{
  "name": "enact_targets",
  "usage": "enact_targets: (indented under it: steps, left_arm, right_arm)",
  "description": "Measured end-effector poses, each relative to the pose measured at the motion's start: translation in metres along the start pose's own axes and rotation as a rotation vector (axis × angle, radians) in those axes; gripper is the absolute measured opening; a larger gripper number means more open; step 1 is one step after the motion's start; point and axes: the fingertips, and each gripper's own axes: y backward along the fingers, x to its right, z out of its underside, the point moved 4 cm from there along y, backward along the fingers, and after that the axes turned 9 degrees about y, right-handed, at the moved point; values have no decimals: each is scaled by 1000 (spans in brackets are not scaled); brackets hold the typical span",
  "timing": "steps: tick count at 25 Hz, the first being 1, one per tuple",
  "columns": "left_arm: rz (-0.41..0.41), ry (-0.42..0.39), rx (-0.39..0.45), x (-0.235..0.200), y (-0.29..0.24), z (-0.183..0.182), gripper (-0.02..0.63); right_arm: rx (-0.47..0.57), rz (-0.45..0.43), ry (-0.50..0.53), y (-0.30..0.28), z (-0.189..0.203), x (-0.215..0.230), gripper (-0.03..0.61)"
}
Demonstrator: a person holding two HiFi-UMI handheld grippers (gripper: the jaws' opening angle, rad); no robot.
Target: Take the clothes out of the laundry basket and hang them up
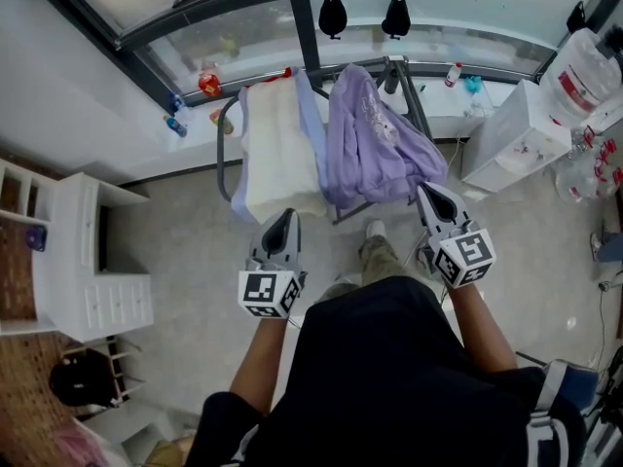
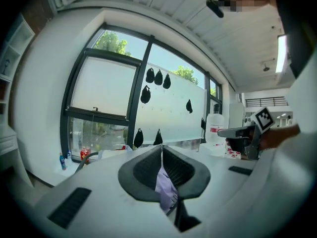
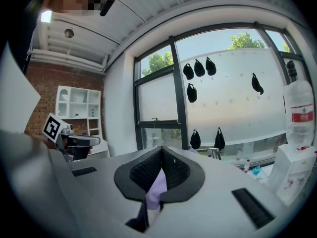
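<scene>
The left tool (image 1: 283,216) and right tool (image 1: 429,192) are each clamped on a thin pinch of the lilac garment (image 1: 375,149). So shallow a bite may slip, or a hard tug may drag it off the rack (image 1: 220,159). The garment drapes over the rack's right half, with the right tool at its lower right corner and the left tool by its lower left.
</scene>
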Motion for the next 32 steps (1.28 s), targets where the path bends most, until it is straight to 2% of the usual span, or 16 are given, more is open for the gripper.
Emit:
enact_targets:
  steps: [10, 20, 27, 32]
  left_arm:
    - [-47, 3, 13, -2, 1, 5, 9]
    - [-28, 2, -13, 5, -23, 9, 9]
    - [-54, -13, 16, 8, -31, -2, 9]
    - [-81, -21, 26, -4, -37, -10, 9]
  right_arm:
    - [-14, 16, 4, 5, 0, -4, -2]
    - [-29, 28, 12, 6, 6, 12, -2]
    - [-24, 32, -7, 0, 5, 27, -2]
    - [2, -1, -29, -21, -3, 26, -2]
